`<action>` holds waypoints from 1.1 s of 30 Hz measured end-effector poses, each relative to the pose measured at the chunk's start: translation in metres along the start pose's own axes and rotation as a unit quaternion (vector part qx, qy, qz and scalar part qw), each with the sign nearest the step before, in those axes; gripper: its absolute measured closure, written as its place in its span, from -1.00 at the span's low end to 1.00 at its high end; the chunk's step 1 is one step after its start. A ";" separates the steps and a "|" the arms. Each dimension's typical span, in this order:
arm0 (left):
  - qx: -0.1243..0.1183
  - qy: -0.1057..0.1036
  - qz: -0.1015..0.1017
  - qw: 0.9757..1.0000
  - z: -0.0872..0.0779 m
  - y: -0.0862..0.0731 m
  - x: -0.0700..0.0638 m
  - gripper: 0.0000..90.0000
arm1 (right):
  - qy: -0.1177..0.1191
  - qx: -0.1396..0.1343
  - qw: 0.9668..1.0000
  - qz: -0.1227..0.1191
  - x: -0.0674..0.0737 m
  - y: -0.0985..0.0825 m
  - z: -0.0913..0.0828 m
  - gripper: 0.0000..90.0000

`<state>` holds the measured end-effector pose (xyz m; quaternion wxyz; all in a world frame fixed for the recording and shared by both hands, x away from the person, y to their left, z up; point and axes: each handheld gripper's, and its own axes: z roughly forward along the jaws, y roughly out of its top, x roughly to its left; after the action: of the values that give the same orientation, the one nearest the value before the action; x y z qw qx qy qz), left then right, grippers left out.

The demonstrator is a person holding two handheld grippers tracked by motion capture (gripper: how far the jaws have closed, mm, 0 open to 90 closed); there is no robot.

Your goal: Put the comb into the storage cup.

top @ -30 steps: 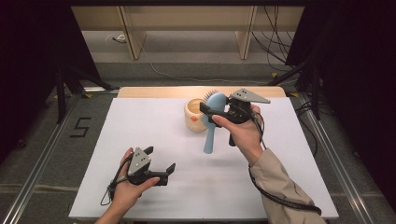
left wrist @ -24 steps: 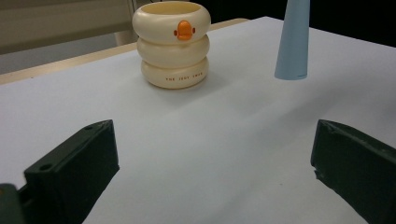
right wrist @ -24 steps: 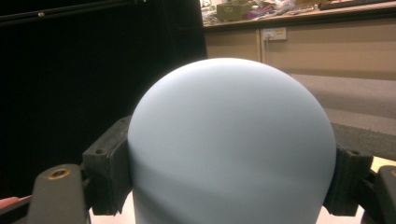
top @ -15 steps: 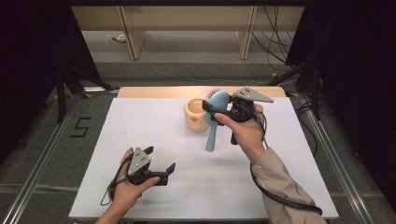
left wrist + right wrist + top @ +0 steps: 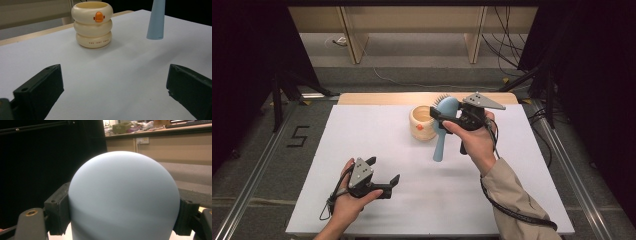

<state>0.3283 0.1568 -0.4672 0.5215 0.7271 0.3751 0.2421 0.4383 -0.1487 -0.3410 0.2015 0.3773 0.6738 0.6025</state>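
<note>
Right gripper (image 5: 443, 116) clamped the pale blue plastic hairbrush (image 5: 442, 131) by its head, handle hanging above the white table (image 5: 512, 165), just beside the cream ringed cup (image 5: 422, 122). Left gripper (image 5: 385, 172) gaped wide, empty.

My counter (image 5: 362, 140) carries a white sheet, with a strip of bare wood showing along its far edge. Beyond it, a pale wooden shelf unit (image 5: 412, 25) stands on the grey floor, a white cable (image 5: 387, 77) snaking in front. Left of the counter, a black figure 5 (image 5: 298, 136) is marked on the floor beside a metal rail (image 5: 257, 170). Black tripod legs (image 5: 277, 95) stand to the left.
</note>
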 end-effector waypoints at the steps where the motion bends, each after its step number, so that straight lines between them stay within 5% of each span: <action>1: 0.000 0.000 0.000 1.000 0.000 0.000 0.000 -0.99 | 0.000 0.000 1.000 0.000 0.000 0.000 0.000 -0.53; 33: -0.001 0.000 0.001 1.000 0.000 0.000 0.000 -0.99 | -0.019 -0.011 1.000 0.002 -0.011 0.004 -0.005 -0.53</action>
<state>0.3283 0.1564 -0.4675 0.5220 0.7268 0.3746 0.2429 0.4425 -0.1600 -0.3377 0.2169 0.3878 0.6622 0.6033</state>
